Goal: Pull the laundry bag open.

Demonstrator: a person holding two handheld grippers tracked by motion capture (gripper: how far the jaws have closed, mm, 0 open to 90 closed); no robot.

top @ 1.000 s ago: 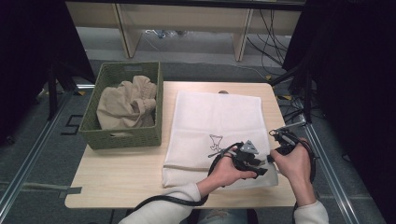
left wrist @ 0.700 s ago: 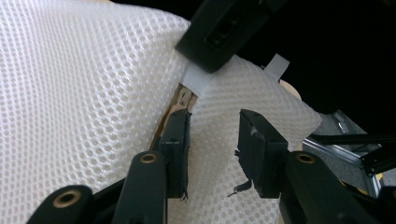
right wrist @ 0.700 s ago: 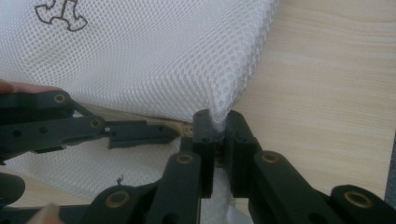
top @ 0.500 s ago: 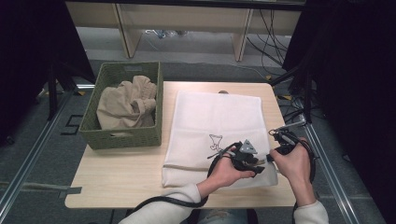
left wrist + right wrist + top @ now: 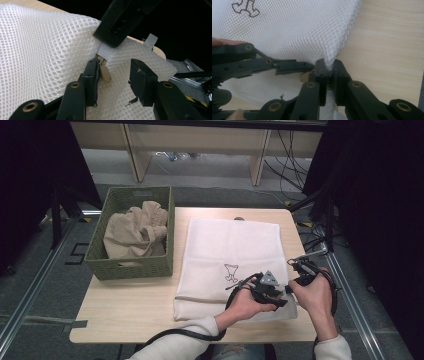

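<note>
Right tool (image 5: 327, 72) pinching mesh bag (image 5: 230, 255) edge, probably zipper end

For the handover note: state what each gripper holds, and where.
Right gripper pinches the white mesh bag at its corner. Left gripper holds nothing; its open jaws flank the tan zipper pull.

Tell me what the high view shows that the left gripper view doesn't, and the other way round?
High view: a green basket holding beige cloth, and a small printed figure on the white mesh bag. Left gripper view: up close, a tan zipper pull between the fingers of the left gripper, which have just been closing and don't yet pinch it. Both: the bag, the wooden table, and the right gripper clamped on the bag's edge.
</note>
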